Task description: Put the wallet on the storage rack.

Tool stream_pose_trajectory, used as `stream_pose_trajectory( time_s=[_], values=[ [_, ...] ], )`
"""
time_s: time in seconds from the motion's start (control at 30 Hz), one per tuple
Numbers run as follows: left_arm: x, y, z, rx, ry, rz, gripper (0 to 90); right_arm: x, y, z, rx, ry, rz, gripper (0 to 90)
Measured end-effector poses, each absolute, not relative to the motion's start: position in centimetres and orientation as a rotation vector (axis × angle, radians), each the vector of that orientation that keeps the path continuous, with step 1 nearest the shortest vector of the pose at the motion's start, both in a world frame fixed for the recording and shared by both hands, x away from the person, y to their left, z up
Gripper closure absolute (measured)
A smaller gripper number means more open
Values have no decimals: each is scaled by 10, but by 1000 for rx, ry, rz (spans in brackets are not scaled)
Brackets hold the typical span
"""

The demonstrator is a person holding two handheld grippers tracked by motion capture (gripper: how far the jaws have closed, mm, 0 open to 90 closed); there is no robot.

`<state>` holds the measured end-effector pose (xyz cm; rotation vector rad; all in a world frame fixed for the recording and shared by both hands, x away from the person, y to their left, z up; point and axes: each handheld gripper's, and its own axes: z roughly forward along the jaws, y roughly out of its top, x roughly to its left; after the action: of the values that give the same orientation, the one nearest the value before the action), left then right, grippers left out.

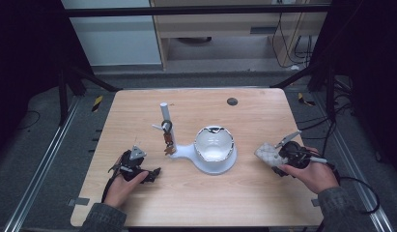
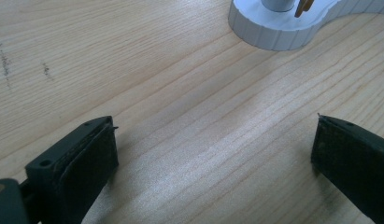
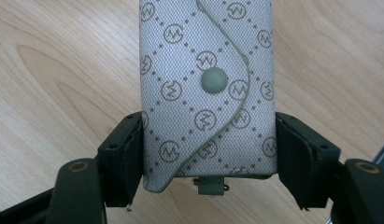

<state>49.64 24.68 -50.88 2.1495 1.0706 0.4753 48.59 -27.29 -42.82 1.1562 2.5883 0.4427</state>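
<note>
Key pouch (image 3: 206, 93) is being gripped by its two long sides between the jaws of the right claw (image 3: 208, 154), close to the desk's right edge and about midway along it. Its far end is being cut off by the top of the right gripper view, and in the high view the pouch (image 1: 266, 153) is partly being covered by the claw (image 1: 278, 157) and the hand (image 1: 314, 175) behind it. A small green tab and a bit of metal are being shown at its near end, too small to be made out. Pale grey-green woven cloth is being seen, printed with a diamond grid of dots and circled letter marks, with a curved flap being held shut by a round green snap.

The left claw (image 1: 150, 175) is being rested near the desk's front-left corner, its jaws being held wide apart over bare wood (image 2: 189, 140). A white stand (image 1: 205, 162) with a bowl (image 1: 214, 143) and an upright post (image 1: 164, 116) is being seen at the middle of the desk (image 1: 196, 203); what is hanging from the post cannot be made out clearly.
</note>
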Motion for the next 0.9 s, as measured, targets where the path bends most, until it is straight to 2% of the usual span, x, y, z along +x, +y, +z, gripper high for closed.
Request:
stream_pose_trajectory(
  time_s=[0.43,0.9],
  values=[
    [496,247,-509,2148,1072,476,0,487,-261,-389,1049,2573,422,311],
    [496,247,-509,2149,1072,475,0,491,-230,-354,906,2592,427,311]
  ],
)
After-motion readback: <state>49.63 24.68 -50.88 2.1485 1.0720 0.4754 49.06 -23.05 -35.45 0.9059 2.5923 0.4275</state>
